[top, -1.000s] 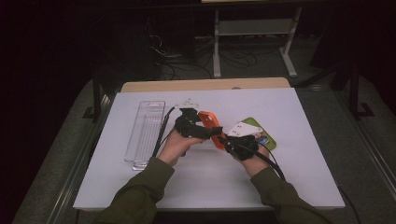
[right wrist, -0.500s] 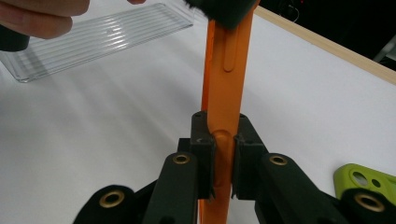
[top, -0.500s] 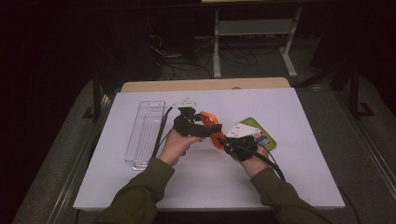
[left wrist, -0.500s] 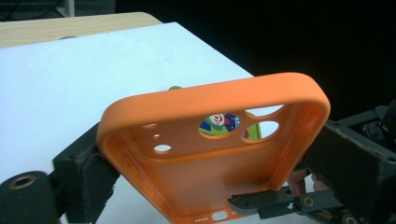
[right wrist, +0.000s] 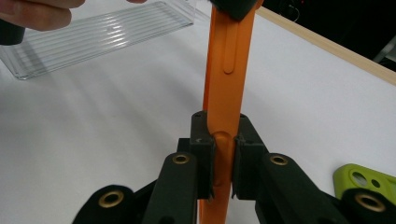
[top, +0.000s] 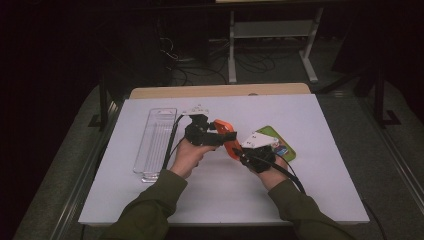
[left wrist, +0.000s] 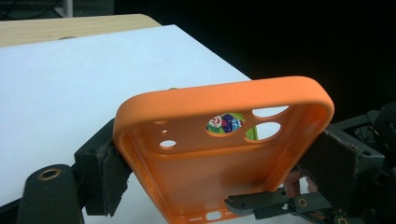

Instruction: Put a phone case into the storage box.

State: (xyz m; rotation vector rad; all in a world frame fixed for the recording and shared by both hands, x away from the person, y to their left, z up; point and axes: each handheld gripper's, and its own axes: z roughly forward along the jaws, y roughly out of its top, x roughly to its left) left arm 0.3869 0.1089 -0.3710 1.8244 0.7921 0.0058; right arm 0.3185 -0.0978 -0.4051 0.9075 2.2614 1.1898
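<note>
An orange phone case [top: 226, 136] is held above the white table [top: 320, 190] between both grippers. My left gripper [left wrist: 222, 163] is shut across the case's width, its pads [left wrist: 108, 173] pressing the two long sides, and the hollow inside of the case [left wrist: 210, 172] faces the camera. My right gripper [right wrist: 219, 161] is shut on one thin edge of the case [right wrist: 226, 56], which stands upright between its jaws. In the high view the left gripper [top: 202, 132] sits just left of the case and the right gripper [top: 239, 152] just right of it.
A clear plastic tray [top: 155, 142] lies at the left of the table, also in the right gripper view as the tray [right wrist: 93, 37]. A green phone case [top: 280, 146] lies flat behind the right hand. A wooden strip [top: 220, 91] borders the far edge.
Both hands have shifted only slightly. The orange case stays held between the two grippers.
</note>
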